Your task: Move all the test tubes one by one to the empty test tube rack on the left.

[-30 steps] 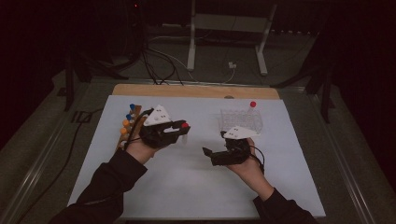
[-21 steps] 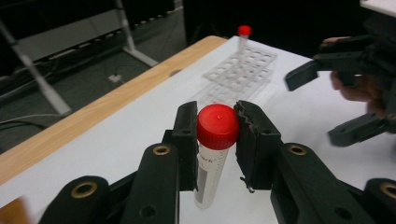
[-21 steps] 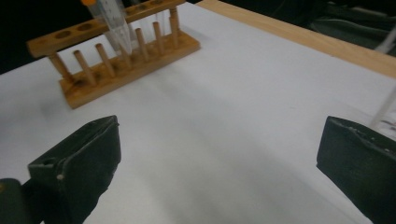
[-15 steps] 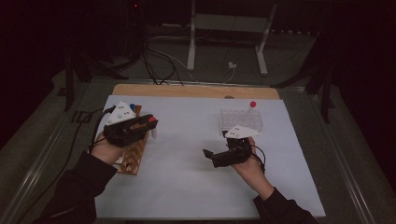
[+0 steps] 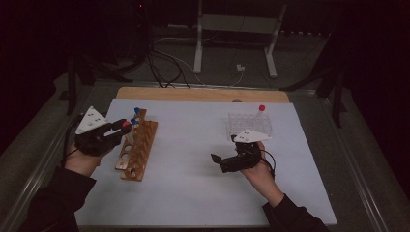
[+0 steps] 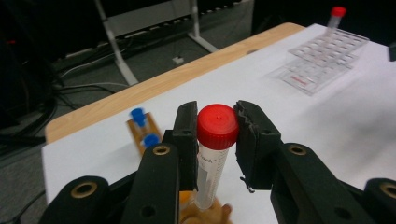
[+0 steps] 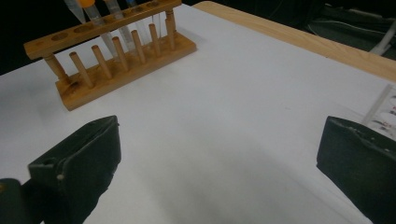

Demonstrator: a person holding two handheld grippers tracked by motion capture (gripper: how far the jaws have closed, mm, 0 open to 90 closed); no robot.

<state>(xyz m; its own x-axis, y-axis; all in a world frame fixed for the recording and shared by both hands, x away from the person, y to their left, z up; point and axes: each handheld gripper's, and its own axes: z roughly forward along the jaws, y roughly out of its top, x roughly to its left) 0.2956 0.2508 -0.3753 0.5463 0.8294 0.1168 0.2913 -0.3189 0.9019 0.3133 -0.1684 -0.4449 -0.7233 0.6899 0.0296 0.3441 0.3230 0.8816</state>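
Note:
My left gripper [image 6: 217,135] is shut on a clear tube with a red cap [image 6: 217,126], held upright by its cap. In the high view the left gripper [image 5: 121,129] hangs over the left side of a wooden tube rack [image 5: 138,150], the red cap [image 5: 126,124] at its tips. Two blue-capped tubes [image 5: 135,116] stand at the rack's far end. My right gripper [image 5: 218,163] rests at mid-right, open, with nothing between its jaws; the right gripper view shows the gripper [image 7: 219,163] facing the wooden rack [image 7: 116,51].
A clear plastic rack [image 5: 249,124] stands at the back right with one red-capped tube [image 5: 261,108] in its far corner. White paper [image 5: 193,193] covers the table, and a wooden edge [image 5: 203,94] runs along the back. A metal stand and cables lie beyond.
My left gripper has carried the red-capped tube leftward from the middle of the table to the wooden rack. The right gripper has stayed where it was.

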